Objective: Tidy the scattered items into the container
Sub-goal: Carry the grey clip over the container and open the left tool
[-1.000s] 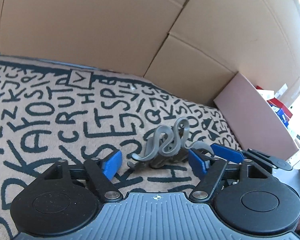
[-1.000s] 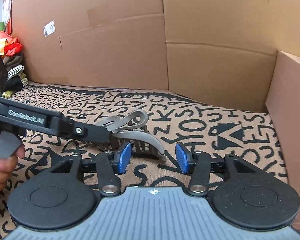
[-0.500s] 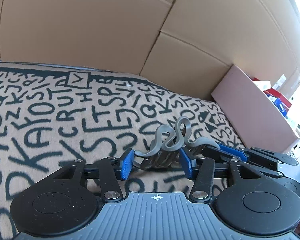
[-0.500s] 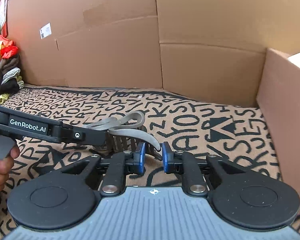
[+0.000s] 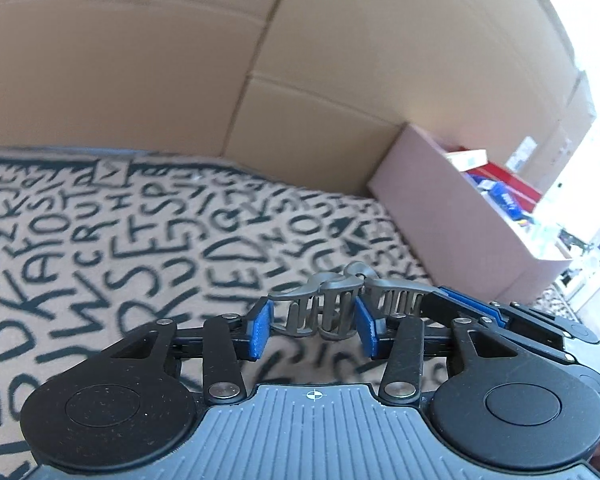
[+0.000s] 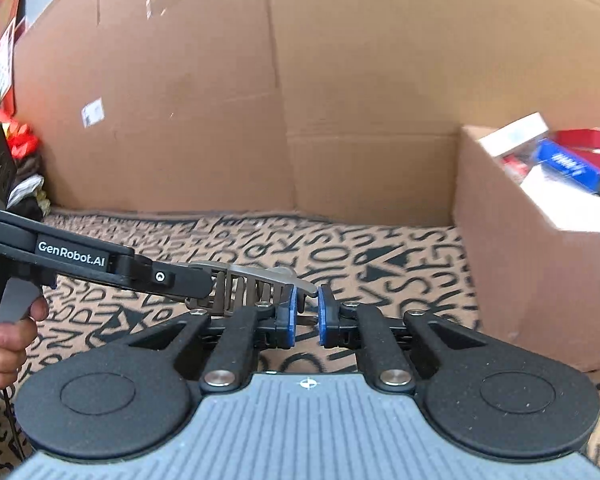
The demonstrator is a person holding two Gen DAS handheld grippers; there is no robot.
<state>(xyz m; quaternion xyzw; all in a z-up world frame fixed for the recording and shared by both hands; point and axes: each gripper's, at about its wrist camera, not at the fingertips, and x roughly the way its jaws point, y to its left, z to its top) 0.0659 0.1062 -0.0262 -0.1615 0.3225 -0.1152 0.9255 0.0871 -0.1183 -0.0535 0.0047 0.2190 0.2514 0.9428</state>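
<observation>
A grey plastic claw hair clip [image 5: 332, 304] hangs between both grippers, lifted off the letter-patterned rug [image 5: 100, 248]. My left gripper [image 5: 312, 328] is shut on the clip's toothed body, blue pads on either side. My right gripper [image 6: 307, 312] is shut on the clip's handle end [image 6: 300, 284]; the clip's teeth [image 6: 240, 292] show to its left. The left gripper's fingers [image 6: 164, 278] reach in from the left in the right wrist view. The cardboard container [image 6: 532, 280] stands to the right and holds boxes; it also shows in the left wrist view [image 5: 460, 208].
Tall cardboard walls [image 6: 300, 100] close off the back. A hand [image 6: 4, 340] holds the left gripper's handle. Clothes [image 6: 24, 176] lie at the far left. Red, blue and white boxes [image 6: 556, 160] fill the container.
Both grippers have shut on the hair clip and lifted it off the rug. The views have tilted up, and the container now looks closer on the right.
</observation>
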